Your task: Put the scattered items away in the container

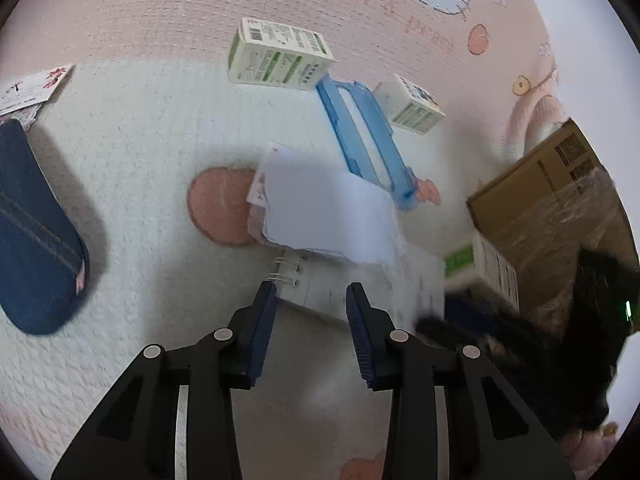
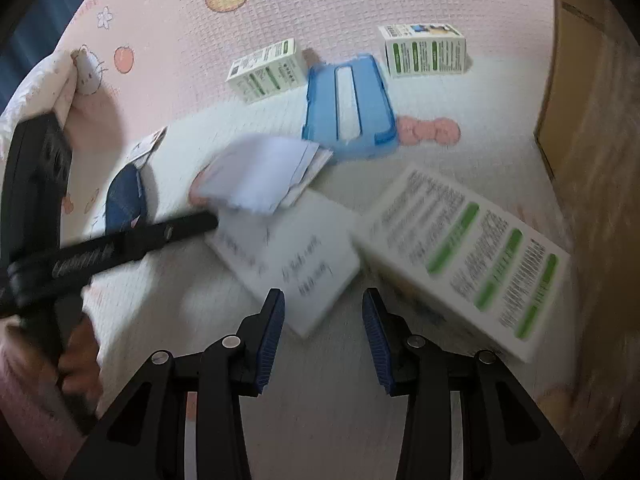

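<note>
Scattered items lie on a pink and white play mat. My left gripper point(image 1: 311, 292) is open, just short of a flat white box point(image 1: 360, 284) with a stack of loose papers point(image 1: 324, 208) on its far end. My right gripper point(image 2: 323, 300) is open, its left finger at the near corner of the same white box point(image 2: 288, 264). A large white and green box point(image 2: 468, 256) lies to the right of it. A blue plastic frame point(image 1: 364, 136) point(image 2: 348, 104) lies further out, with two small white and green boxes point(image 1: 280, 54) point(image 1: 410, 104) beside it. The brown cardboard container point(image 1: 552, 200) stands at the right.
A dark blue pouch point(image 1: 36, 232) lies at the left, with a printed card point(image 1: 34, 86) beyond it. The left gripper's arm point(image 2: 104, 252) crosses the right wrist view at the left. The cardboard wall point(image 2: 592, 120) runs along the right edge.
</note>
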Demonstrator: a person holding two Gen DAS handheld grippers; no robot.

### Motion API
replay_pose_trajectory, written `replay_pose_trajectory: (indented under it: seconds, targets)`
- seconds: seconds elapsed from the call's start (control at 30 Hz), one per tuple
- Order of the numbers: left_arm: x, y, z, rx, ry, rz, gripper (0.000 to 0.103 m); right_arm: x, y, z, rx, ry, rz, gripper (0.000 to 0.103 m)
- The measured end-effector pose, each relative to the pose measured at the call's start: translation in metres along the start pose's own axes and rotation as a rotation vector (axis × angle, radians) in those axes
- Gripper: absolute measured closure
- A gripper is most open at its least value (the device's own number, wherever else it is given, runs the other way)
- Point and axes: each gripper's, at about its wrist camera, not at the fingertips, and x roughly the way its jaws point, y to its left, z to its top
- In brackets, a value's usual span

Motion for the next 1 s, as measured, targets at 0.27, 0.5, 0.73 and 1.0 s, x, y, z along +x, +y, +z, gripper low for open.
replay_pose_trajectory:
  seconds: [0.27,0.5,0.73,1.0]
  targets:
    - [0.000,-0.024,-0.010,0.093,0.023,0.083,0.063,0.005,-0.023,0.025,0.048,-0.001,0.014,0.065]
    - [0.009,-0.006,0.011,0.030,0.010,0.072,0.053,0.004,-0.017,0.010,0.091,0.010,0.029,0.065]
    - [0.012,-0.017,0.005,0.050,0.013,0.055,0.057,0.003,-0.019,0.007,0.114,-0.017,0.029,0.064]
    - [-0.016,-0.014,-0.041,0.014,0.102,0.040,0.059,-0.015,-0.014,-0.026,0.117,0.070,0.110,0.065]
